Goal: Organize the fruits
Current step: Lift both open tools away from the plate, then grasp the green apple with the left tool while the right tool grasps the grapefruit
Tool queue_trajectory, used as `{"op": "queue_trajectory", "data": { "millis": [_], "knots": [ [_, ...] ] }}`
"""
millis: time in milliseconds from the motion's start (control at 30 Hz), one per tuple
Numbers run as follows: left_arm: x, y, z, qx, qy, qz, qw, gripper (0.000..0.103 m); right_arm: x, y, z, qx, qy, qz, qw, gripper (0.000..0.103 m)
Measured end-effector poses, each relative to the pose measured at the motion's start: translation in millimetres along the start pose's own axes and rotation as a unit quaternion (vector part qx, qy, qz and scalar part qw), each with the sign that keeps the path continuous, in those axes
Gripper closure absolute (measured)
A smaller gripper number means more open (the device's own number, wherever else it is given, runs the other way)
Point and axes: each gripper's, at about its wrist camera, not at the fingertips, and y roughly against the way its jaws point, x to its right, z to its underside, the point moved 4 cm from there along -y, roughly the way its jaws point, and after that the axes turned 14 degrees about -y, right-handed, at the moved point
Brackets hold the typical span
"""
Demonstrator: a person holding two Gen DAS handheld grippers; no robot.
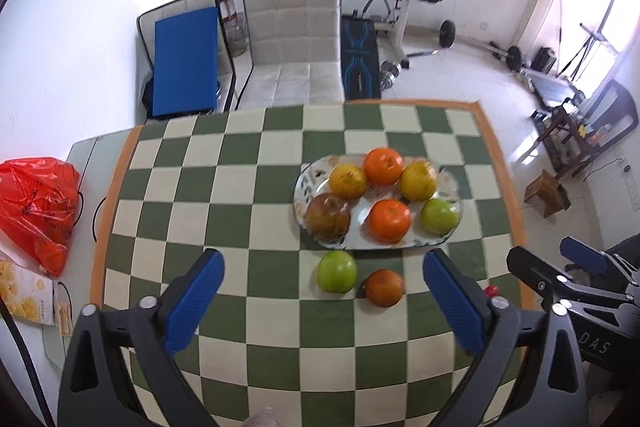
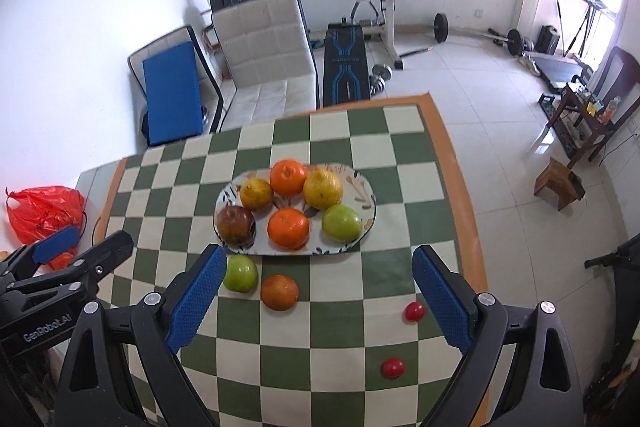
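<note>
An oval patterned plate holds two oranges, two yellow fruits, a red apple and a green apple. On the checkered cloth in front of it lie a loose green apple and a darker orange. Two small red fruits lie nearer, to the right. My left gripper and right gripper are both open and empty, above the cloth just short of the loose fruit.
A red plastic bag and a snack box sit at the table's left end. Behind the table stand a white chair, a blue board and a weight bench. The table's right edge drops to tiled floor.
</note>
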Motion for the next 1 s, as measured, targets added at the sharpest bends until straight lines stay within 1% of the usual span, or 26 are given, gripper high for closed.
{"op": "queue_trajectory", "data": {
  "millis": [100, 133, 167, 233, 267, 300, 400, 467, 533, 600, 633, 700, 733, 833, 867, 933, 1000],
  "knots": [
    [-12, -39, 15, -0.052, -0.002, -0.036, 0.998, 0.0, 3, -40, 10, -0.049, -0.012, -0.009, 0.999, 0.007],
    [-16, -48, 20, -0.066, -0.002, -0.045, 0.9968, 0.0, 3, -60, 16, -0.072, -0.015, -0.011, 0.997, 0.007],
    [-21, -62, 27, -0.088, 0.0, -0.053, 0.9947, 0.0, 4, -80, 22, -0.096, -0.02, -0.017, 0.995, 0.007],
    [-32, -83, 39, -0.119, 0.008, -0.06, 0.9911, 0.0, 4, -118, 36, -0.135, -0.024, -0.014, 0.991, 0.007],
    [-38, -95, 46, -0.138, 0.015, -0.061, 0.9885, 0.0, 4, -140, 45, -0.157, -0.028, -0.013, 0.987, 0.007],
    [-42, -104, 51, -0.152, 0.02, -0.06, 0.9864, 0.0, 4, -153, 52, -0.169, -0.029, -0.011, 0.985, 0.007],
    [-53, -125, 64, -0.183, 0.036, -0.059, 0.9807, 0.0, 0, -205, 73, -0.211, -0.036, -0.004, 0.977, 0.009],
    [-58, -139, 70, -0.202, 0.049, -0.052, 0.9767, 0.0, -2, -229, 84, -0.235, -0.047, -0.006, 0.971, 0.013],
    [-60, -149, 71, -0.213, 0.056, -0.044, 0.9745, 0.0, -5, -247, 92, -0.249, -0.053, -0.01, 0.967, 0.018],
    [-59, -156, 69, -0.22, 0.065, -0.031, 0.9729, 0.0, -9, -262, 98, -0.257, -0.049, -0.011, 0.965, 0.025],
    [-56, -159, 67, -0.219, 0.066, -0.023, 0.9731, 0.0, -10, -266, 100, -0.26, -0.047, -0.013, 0.964, 0.032],
    [-50, -163, 61, -0.218, 0.065, -0.005, 0.9738, 0.0, -14, -267, 100, -0.249, -0.038, -0.02, 0.968, 0.041],
    [-45, -166, 58, -0.219, 0.061, 0.003, 0.9739, 0.0, -15, -266, 100, -0.249, -0.031, -0.023, 0.968, 0.044],
    [-25, -177, 50, -0.22, 0.045, 0.038, 0.9737, 0.0, -5, -258, 103, -0.243, -0.015, -0.009, 0.97, 0.044],
    [-19, -180, 48, -0.222, 0.039, 0.044, 0.9733, 0.0, 3, -254, 105, -0.244, -0.015, -0.001, 0.97, 0.044],
    [-6, -189, 44, -0.229, 0.025, 0.059, 0.9714, 0.0, 19, -247, 107, -0.245, -0.022, 0.005, 0.969, 0.044],
    [8, -202, 43, -0.241, 0.014, 0.073, 0.9677, 0.0, 35, -240, 109, -0.246, -0.029, 0.014, 0.969, 0.044]
  ]
}}
